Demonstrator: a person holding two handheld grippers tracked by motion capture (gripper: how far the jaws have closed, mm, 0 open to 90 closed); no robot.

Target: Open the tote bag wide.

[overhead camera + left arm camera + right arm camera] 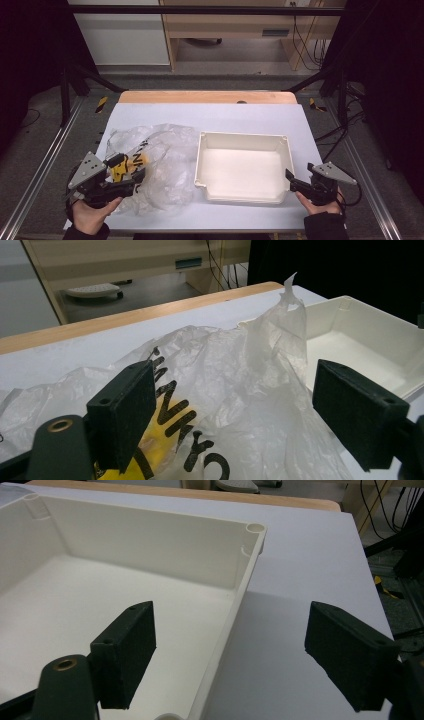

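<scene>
A crumpled clear plastic bag [162, 155] with yellow and black print lies on the left half of the white table [240, 116]. My left gripper [127, 172] is open at the bag's near-left edge. In the left gripper view the bag [225, 365] bulges up between the jaws of the left gripper [235, 405], which do not pinch it. An empty white plastic bin [243, 136] sits right of the bag. My right gripper [300, 174] is open at the bin's near-right corner. In the right gripper view the right gripper [230, 630] straddles the bin's right wall [247, 565].
The table's wooden back edge [207, 96] runs behind the white sheet. Metal frame rails [45, 165] flank both sides. Bare table [305, 570] lies right of the bin. A wooden cabinet [230, 22] and cables [305, 45] stand on the floor beyond.
</scene>
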